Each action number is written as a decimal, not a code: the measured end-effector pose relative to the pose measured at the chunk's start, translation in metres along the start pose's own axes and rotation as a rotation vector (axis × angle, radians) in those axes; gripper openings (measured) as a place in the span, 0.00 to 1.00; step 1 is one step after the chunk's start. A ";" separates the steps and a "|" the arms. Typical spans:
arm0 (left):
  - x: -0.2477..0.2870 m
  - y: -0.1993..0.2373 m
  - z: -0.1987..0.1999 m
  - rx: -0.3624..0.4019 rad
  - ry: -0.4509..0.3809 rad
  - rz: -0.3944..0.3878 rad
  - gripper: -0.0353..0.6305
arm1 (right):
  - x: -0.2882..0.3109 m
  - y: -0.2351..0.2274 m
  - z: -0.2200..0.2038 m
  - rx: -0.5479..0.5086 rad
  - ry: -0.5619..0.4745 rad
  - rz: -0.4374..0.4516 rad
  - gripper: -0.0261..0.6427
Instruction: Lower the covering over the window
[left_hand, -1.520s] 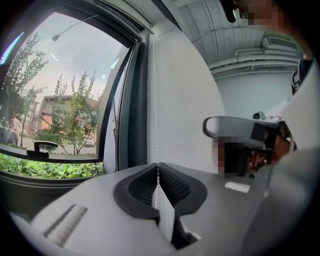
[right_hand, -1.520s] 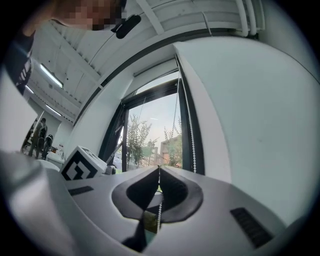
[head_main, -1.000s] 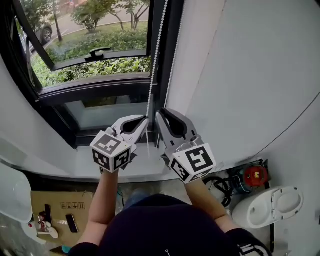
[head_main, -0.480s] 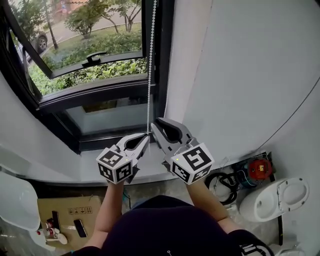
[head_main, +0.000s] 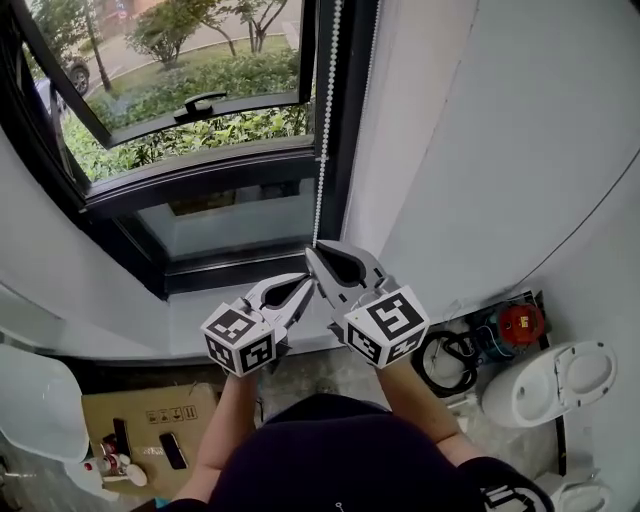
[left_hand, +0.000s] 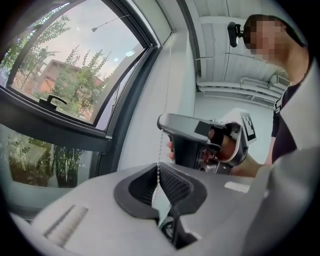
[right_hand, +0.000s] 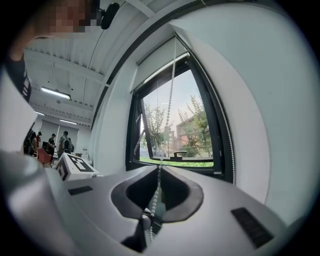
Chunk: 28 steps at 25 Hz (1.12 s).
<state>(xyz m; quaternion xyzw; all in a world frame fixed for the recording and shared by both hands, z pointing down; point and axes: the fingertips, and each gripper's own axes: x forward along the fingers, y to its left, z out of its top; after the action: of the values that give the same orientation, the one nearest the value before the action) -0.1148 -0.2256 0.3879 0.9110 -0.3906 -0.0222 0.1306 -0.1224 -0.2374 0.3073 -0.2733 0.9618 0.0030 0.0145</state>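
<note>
A white bead chain (head_main: 322, 130) hangs down the black window frame (head_main: 335, 150) at the right of the open window (head_main: 200, 110). A second strand (head_main: 372, 60) runs beside the white wall. My right gripper (head_main: 313, 250) is shut on the chain, uppermost. My left gripper (head_main: 308, 282) is shut on the same chain just below it. In the left gripper view the chain (left_hand: 161, 145) runs between the closed jaws of the left gripper (left_hand: 158, 169), with the right gripper's body (left_hand: 200, 137) just beyond. In the right gripper view the chain (right_hand: 169, 115) drops into the closed right gripper (right_hand: 160, 170). No blind is in view.
A grey sill (head_main: 150, 330) runs under the window. On the floor are a cardboard box (head_main: 150, 420) at the left, a red device with black cables (head_main: 512, 322) and a white fixture (head_main: 540, 385) at the right. A curved white wall (head_main: 500, 150) stands to the right.
Both grippers have come down and toward me along the window's right edge, still shut on the bead chain. The left one has sunk further below the right.
</note>
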 end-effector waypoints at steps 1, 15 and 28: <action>-0.002 -0.002 0.000 -0.002 -0.002 -0.009 0.09 | 0.000 0.003 0.000 -0.004 0.001 0.000 0.06; -0.022 -0.023 -0.046 -0.089 -0.048 -0.148 0.09 | -0.018 0.026 -0.041 0.010 0.163 -0.036 0.06; -0.036 -0.030 -0.065 -0.063 -0.053 -0.153 0.09 | -0.025 0.032 -0.065 -0.038 0.200 0.022 0.06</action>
<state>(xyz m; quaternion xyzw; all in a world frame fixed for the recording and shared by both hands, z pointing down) -0.1092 -0.1653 0.4409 0.9327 -0.3223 -0.0684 0.1466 -0.1196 -0.1980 0.3730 -0.2620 0.9611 -0.0061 -0.0869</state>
